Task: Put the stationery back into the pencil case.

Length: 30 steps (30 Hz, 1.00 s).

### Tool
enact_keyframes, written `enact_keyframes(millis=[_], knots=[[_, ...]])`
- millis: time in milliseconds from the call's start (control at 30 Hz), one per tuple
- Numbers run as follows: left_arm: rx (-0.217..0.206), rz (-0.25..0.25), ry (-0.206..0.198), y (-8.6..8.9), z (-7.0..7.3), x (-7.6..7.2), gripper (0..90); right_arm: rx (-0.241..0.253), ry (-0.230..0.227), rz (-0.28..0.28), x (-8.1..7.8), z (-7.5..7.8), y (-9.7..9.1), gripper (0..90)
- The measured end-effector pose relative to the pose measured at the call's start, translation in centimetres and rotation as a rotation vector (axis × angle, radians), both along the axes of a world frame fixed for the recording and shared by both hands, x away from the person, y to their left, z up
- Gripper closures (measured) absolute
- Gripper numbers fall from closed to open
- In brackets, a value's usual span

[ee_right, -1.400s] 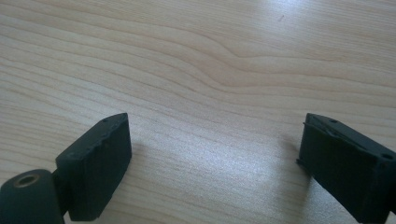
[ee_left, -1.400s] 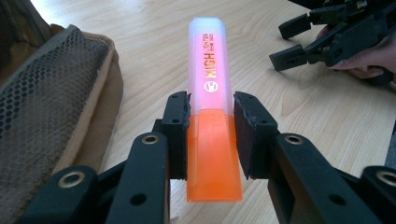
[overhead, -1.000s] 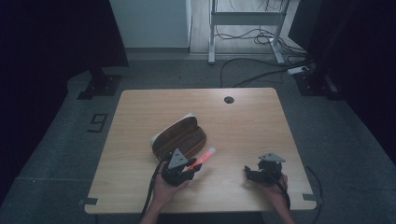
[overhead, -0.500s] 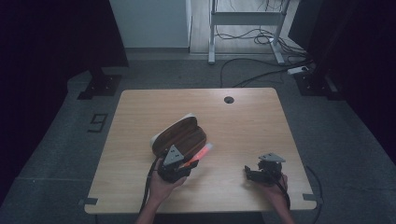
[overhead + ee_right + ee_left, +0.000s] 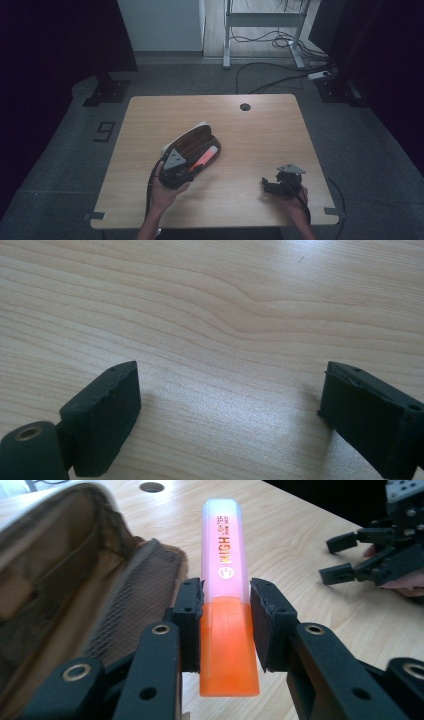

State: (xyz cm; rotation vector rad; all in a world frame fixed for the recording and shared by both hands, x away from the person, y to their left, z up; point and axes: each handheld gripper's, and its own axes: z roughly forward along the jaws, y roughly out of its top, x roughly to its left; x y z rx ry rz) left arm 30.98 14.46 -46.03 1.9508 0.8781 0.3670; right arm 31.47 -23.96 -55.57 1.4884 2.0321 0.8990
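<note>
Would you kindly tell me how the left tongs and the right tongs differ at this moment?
The left tongs are shut on an orange highlighter, while the right tongs stand wide open with nothing between them. The left tongs are beside the open brown pouch; the right tongs are over bare wooden table. Both have black jaws.

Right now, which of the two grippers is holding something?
The left gripper: its fingers clamp an orange highlighter with translucent cap beside the open brown pencil case. The right gripper stands open, empty.

Pale wood tabletop (image 5: 260, 130), round cable hole (image 5: 245, 106) near far edge. Grey carpet floor (image 5: 380, 165). White metal frame (image 5: 260, 30) beyond, cables (image 5: 270, 80) trailing. Dark sides.
</note>
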Motion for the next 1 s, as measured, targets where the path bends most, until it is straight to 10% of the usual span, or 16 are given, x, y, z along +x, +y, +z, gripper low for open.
enact_keyframes(millis=[1000], knots=[[0.043, 0.098, 0.019, 2.7, -0.3, 3.8, 67.7, -0.003, -0.001, -0.003, 0.0, 0.0, 0.0, 9.5]])
